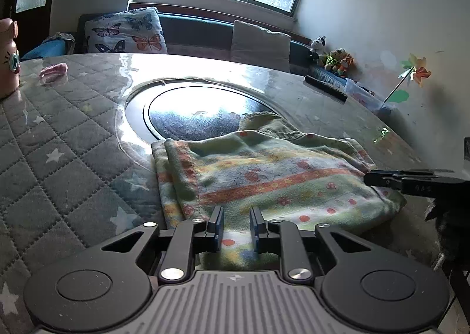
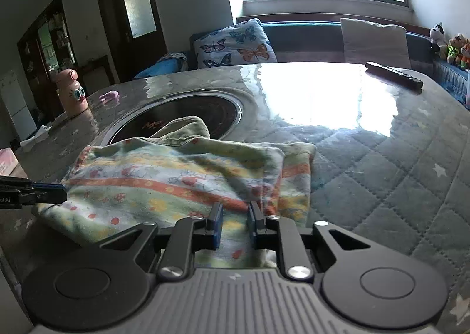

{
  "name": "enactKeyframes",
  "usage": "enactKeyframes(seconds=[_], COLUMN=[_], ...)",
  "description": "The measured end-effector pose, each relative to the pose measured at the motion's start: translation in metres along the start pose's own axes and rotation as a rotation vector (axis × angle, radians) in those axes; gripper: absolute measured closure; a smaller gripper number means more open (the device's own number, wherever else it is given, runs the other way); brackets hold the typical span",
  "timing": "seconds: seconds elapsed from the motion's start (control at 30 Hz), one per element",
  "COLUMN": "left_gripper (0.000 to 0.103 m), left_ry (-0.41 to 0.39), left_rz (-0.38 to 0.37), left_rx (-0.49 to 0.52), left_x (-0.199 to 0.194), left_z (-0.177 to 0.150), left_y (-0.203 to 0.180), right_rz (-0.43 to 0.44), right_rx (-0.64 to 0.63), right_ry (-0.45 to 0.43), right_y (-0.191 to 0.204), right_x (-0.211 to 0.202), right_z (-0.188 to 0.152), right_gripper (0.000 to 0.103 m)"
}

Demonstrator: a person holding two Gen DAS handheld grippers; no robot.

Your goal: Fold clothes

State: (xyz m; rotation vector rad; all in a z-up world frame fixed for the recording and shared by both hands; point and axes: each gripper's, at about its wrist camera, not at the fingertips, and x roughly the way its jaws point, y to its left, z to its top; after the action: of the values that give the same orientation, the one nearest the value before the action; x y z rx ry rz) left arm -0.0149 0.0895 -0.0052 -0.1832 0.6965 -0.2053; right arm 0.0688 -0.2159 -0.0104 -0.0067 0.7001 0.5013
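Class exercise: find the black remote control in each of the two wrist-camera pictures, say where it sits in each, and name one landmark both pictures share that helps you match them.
Left wrist view: the black remote control lies at the table's far right edge, upper right of the picture.
Right wrist view: the remote lies at the far edge, upper right, beside the window glare.
Shared landmark: the butterfly pillow on the bench beyond the table.

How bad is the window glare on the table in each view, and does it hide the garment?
Left wrist: glare washes out the table beyond the dark round inset; the striped garment stays readable. Right wrist: a white patch blows out the tabletop right of the inset; the garment is dimmer but clear.
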Motion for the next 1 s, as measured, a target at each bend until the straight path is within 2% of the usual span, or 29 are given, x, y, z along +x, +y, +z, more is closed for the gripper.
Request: enactKeyframes(seconds=[0.17, 0.33, 0.6, 0.77, 1.0], left_gripper=[0.081, 0.082, 0.081, 0.081, 0.081], left_ry=[-0.017, 0.004, -0.001, 0.005, 0.014], left_rz=[0.026, 0.058, 0.070, 0.110, 0.116], left_rx=[0.013, -0.005, 0.007, 0.010, 0.007], left_x=[0.007, 0.018, 0.025, 0.042, 0.048], left_z=[0.013, 0.017, 0.030, 0.042, 0.045], left_y=[0.001, 0.013, 0.017, 0.023, 0.029], right_rz=[-0.010, -0.024, -0.045, -0.055, -0.060], right_rx=[-0.030, -0.026, -0.021, -0.019, -0.021], right_ry=[-0.013, 0.000, -0.010, 0.003, 0.004], right_y=[0.001, -0.005, -0.011, -0.013, -0.014], right_x=[0.013, 0.034, 0.039, 0.053, 0.052], right_z=[0.016, 0.024, 0.038, 0.039, 0.039], right_gripper=[0.081, 0.081, 0.081, 0.081, 0.081])
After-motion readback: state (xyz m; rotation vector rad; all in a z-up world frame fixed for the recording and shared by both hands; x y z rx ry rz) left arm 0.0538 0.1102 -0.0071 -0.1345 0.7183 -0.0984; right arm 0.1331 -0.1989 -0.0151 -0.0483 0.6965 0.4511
